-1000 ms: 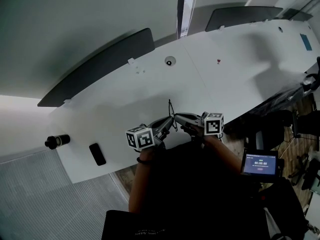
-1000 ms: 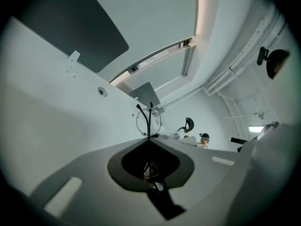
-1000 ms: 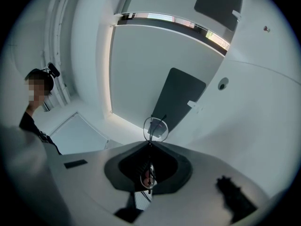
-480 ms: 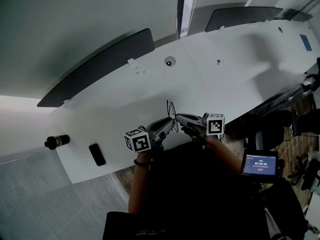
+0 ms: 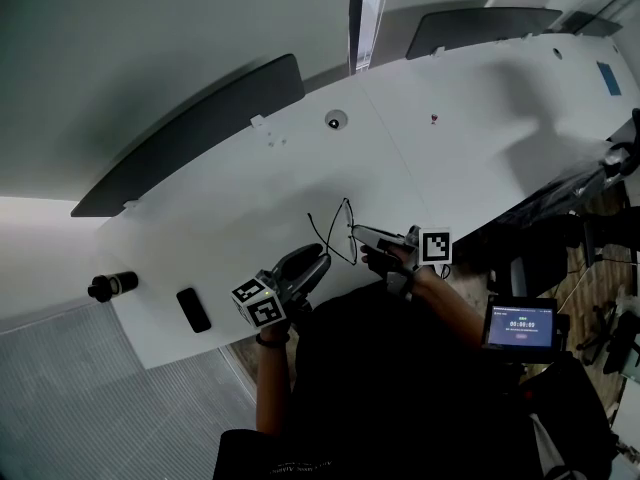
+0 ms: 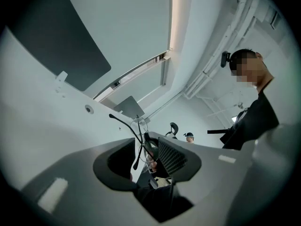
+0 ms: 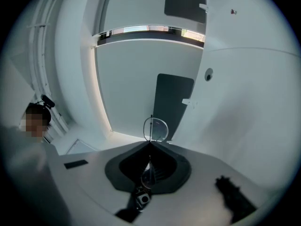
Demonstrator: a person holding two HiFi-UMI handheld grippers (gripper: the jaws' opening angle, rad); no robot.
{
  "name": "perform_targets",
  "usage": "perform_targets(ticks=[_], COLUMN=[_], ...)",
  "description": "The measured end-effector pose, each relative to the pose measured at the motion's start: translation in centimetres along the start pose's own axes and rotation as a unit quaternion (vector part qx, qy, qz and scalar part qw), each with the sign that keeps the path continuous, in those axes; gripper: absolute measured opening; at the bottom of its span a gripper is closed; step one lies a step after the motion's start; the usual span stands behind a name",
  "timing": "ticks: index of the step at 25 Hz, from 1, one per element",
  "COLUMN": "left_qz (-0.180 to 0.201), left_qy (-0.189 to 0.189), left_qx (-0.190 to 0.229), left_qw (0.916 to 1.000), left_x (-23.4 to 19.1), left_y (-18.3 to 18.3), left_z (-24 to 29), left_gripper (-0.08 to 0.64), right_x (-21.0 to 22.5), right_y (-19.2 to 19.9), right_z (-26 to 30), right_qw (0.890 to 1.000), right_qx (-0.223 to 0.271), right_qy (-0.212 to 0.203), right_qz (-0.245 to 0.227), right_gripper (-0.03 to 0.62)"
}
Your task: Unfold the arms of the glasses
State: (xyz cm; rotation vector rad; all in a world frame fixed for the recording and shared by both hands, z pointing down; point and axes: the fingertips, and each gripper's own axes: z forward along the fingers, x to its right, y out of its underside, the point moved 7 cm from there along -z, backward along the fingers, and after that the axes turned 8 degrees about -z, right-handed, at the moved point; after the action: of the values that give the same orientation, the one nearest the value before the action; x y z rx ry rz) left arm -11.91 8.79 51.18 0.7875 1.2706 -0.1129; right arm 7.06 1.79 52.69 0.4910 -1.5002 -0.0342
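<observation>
Thin black wire-rimmed glasses [image 5: 342, 230] hang just above the white table [image 5: 470, 138], near its front edge. My right gripper [image 5: 357, 236] is shut on the frame. In the right gripper view one lens [image 7: 155, 128] sticks out past the closed tips of the right gripper [image 7: 150, 145]. One arm [image 5: 316, 224] stands out unfolded to the left. My left gripper [image 5: 318, 262] sits lower left of the glasses. Its jaws have just been opening and hold nothing. In the left gripper view the glasses [image 6: 141, 134] show through the gap of the left gripper [image 6: 144, 146], untouched by the pads.
A black phone [image 5: 194, 309] and a black cylinder [image 5: 112, 285] lie at the table's left end. A round puck [image 5: 334, 120] sits mid-table. Dark chair backs [image 5: 190, 133] line the far side. A small screen [image 5: 518, 324] stands at lower right, off the table.
The left gripper let go of the glasses arm, opened, and drew back down and to the left. The arm now juts out to the left. The right gripper stayed put, rolling slightly.
</observation>
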Motion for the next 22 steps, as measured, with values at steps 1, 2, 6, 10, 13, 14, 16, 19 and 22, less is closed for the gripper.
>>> perform_targets(ticks=[1,2,6,10,13,14,16,19,22], left_qz=[0.008,0.018,0.078,0.101,0.15,0.181,0.268,0.413,0.482], left_qy=[-0.004,-0.009,-0.043,-0.036,-0.018,-0.015,-0.026,-0.057,-0.063], left_qx=[0.002,0.002,0.02,0.062,0.098,0.097,0.063,-0.013,-0.017], left_qw=[1.0,0.9998,0.9958,0.9923,0.9837,0.9785,0.961,0.909,0.8735], left_x=[0.0,0.0,0.5,2.2,4.2,5.0,6.7,8.4,9.3], left_y=[0.2,0.3,-0.2,-1.6,-3.1,-3.4,-3.2,-1.8,-1.3], left_z=[-0.5,-0.9,-2.4,-3.0,-2.9,-2.6,-1.7,0.3,1.8], left_gripper=[0.14,0.138,0.132,0.124,0.11,0.107,0.104,0.1,0.08], right_x=[0.1,0.2,0.6,-1.5,-2.8,-2.8,-2.7,-2.9,-3.3], right_y=[0.1,0.1,0.1,-1.2,-2.0,-2.1,-2.1,-1.8,-1.5], right_z=[-0.2,-0.3,-0.7,-0.9,-0.3,-0.2,0.1,0.3,0.7], right_qw=[1.0,1.0,0.979,0.93,0.938,0.942,0.946,0.946,0.947], right_qx=[0.003,0.009,0.113,0.212,0.193,0.189,0.191,0.192,0.184], right_qy=[0.003,0.004,-0.063,-0.232,-0.243,-0.233,-0.212,-0.197,-0.195], right_qz=[0.009,0.024,0.159,0.193,0.151,0.148,0.155,0.173,0.179], right_gripper=[0.009,0.009,0.009,0.009,0.009,0.009,0.009,0.009,0.009])
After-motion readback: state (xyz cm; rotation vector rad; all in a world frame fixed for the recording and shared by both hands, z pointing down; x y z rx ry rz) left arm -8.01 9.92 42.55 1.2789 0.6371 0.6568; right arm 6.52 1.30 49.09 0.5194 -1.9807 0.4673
